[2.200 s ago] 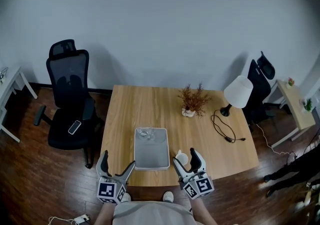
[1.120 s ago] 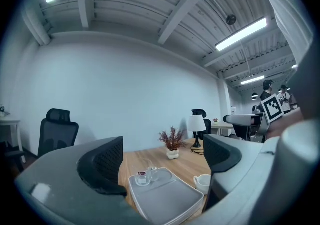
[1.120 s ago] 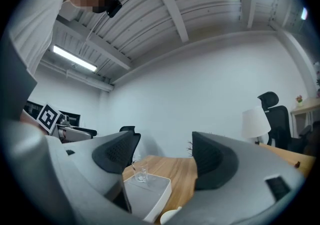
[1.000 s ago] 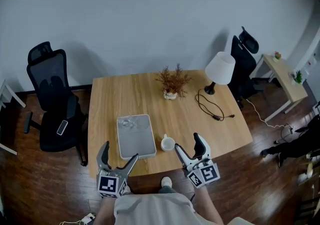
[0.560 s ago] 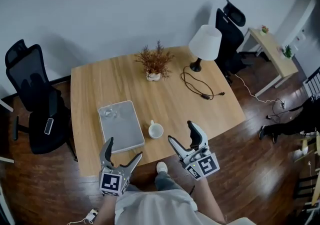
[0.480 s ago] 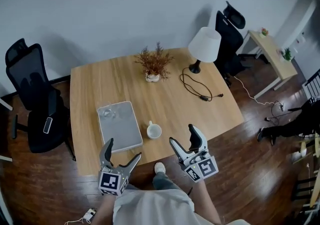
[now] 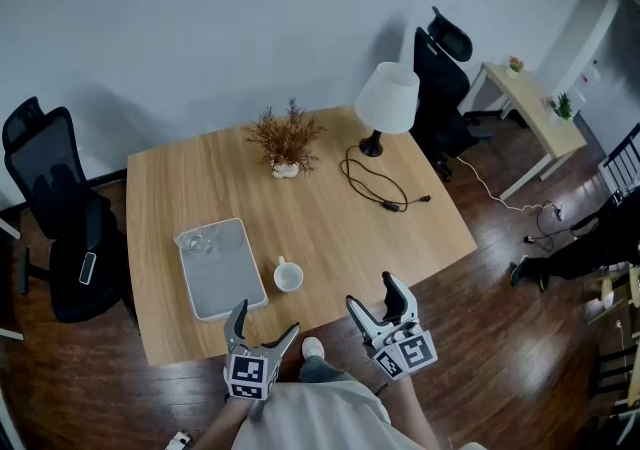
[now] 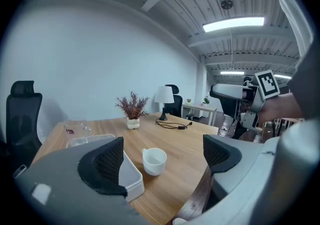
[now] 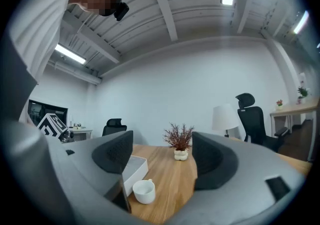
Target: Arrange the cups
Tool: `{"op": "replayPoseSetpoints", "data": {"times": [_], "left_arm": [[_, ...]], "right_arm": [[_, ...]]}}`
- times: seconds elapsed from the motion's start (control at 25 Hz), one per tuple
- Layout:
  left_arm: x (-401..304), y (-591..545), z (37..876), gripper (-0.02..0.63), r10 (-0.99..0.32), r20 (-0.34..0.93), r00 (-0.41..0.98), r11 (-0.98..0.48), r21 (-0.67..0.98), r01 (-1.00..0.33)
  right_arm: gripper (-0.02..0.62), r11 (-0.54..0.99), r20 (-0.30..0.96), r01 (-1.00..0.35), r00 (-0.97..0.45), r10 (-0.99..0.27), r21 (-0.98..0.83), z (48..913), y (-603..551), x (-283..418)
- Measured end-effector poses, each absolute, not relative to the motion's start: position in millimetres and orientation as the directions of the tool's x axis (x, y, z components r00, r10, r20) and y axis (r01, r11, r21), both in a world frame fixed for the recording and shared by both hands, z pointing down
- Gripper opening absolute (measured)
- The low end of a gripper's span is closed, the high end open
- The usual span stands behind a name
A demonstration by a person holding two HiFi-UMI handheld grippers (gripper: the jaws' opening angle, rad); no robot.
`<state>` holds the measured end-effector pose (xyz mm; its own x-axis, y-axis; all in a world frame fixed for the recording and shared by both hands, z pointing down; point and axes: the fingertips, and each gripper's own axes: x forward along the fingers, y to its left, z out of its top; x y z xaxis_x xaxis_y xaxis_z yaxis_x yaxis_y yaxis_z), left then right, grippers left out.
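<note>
Just off the desk's (image 7: 330, 200) near edge: left hand-held gripper (image 7: 265, 322) and right hand-held gripper (image 7: 371, 294), both spread wide, pinching nothing. White cup (image 7: 289, 278) upright near that edge, beside grey tray (image 7: 222, 294), ahead between both, untouched.

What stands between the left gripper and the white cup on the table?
Nothing visible. The left gripper, open and empty, is off the table's near edge; only bare wood lies between it and the white cup. The grey tray stands left of the cup, off that path.
</note>
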<state>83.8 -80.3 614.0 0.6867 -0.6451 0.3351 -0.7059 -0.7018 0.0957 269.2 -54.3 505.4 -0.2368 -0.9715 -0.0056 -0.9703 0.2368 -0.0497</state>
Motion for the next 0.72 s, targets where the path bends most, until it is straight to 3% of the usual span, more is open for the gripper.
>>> {"op": "replayPoseSetpoints", "data": {"times": [0.16, 0.44, 0.72], "left_arm": [[112.3, -77.9, 635.7, 0.499, -0.633, 0.375, 0.677, -0.696, 0.106, -0.710], [156.4, -91.6, 695.5, 0.588, -0.608, 0.448, 0.655, -0.685, 0.120, -0.718], [174.7, -99.6, 752.2, 0.589, -0.613, 0.534, 0.582, -0.585, 0.188, -0.789]], "right_arm": [[0.365, 0.196, -0.002, -0.979, -0.196, -0.981, -0.058, 507.9, -47.4, 294.1], [0.365, 0.175, 0.017, -0.983, -0.177, -0.984, -0.056, 515.1, -40.2, 317.3], [0.365, 0.174, 0.042, -0.983, -0.177, -0.983, -0.051, 524.4, -32.9, 332.1]]}}
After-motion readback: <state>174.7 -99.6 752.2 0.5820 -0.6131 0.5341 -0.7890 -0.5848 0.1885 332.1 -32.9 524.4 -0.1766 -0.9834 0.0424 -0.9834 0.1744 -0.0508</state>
